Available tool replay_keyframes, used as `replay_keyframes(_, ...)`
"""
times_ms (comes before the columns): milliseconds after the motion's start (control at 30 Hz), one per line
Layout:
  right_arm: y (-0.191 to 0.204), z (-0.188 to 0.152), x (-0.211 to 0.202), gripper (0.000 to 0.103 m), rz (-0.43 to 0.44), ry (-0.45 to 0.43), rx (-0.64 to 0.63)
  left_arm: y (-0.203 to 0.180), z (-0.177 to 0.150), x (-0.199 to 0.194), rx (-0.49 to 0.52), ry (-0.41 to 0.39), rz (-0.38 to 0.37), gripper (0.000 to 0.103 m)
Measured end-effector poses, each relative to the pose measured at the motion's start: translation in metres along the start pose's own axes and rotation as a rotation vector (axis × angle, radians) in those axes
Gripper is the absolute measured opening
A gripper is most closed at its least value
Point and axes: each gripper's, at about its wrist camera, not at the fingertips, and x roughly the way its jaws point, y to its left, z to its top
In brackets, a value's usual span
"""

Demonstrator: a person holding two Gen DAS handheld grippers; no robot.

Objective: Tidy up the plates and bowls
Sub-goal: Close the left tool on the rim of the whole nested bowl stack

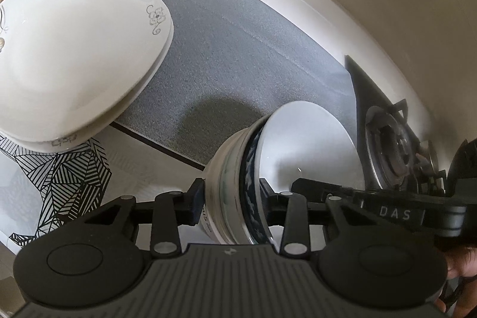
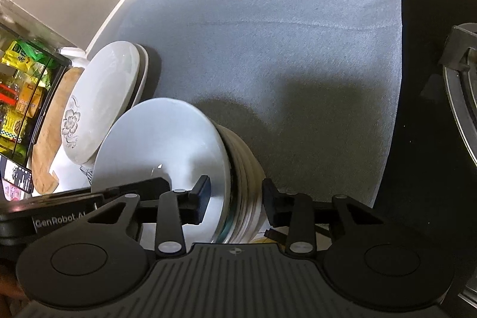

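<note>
Bowls (image 1: 286, 157), nested in a stack and tipped on edge, sit at the near edge of the grey mat (image 1: 238, 49). Both tongs pinch that stack across its rims: the left gripper (image 1: 231, 198) from one side, the right gripper (image 2: 235, 198) from the other, pads pressing on the stack. Far left lie stacked square plates (image 1: 80, 49) with flower prints. A gas burner (image 1: 396, 151) stands at right.
</note>
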Motion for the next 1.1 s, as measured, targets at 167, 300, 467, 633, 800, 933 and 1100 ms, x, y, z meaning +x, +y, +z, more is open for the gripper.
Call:
replay_keyframes(167, 0.0, 0.0, -0.001, 0.042, -0.003, 0.0, 0.005, -0.002, -0.001, 0.001, 0.01, -0.002, 0.0, 0.041)
replay_keyframes(300, 0.002, 0.0, 0.0, 0.043, -0.009, -0.006, -0.002, -0.001, -0.001, -0.001, 0.018, -0.003, 0.0, 0.041)
replay_keyframes(467, 0.003, -0.005, -0.002, 0.042, -0.011, -0.022, -0.008, -0.004, -0.002, -0.001, 0.036, -0.012, 0.006, 0.041)
replay_keyframes(633, -0.001, -0.01, -0.005, 0.038, -0.008, -0.048, 0.028, -0.006, -0.004, -0.001, 0.049, -0.014, 0.006, 0.041)
replay_keyframes(800, -0.002, -0.015, -0.01, 0.037, -0.01, -0.076, 0.044, -0.006, -0.003, -0.003, 0.063, -0.023, -0.008, 0.041)
replay_keyframes(933, 0.002, -0.017, -0.016, 0.037, -0.022, -0.111, 0.051, -0.008, 0.002, -0.009, 0.081, -0.037, -0.025, 0.041)
replay_keyframes(1100, 0.008, -0.014, -0.028, 0.037, -0.039, -0.16, 0.062, -0.012, 0.013, -0.02, 0.115, -0.064, -0.05, 0.041)
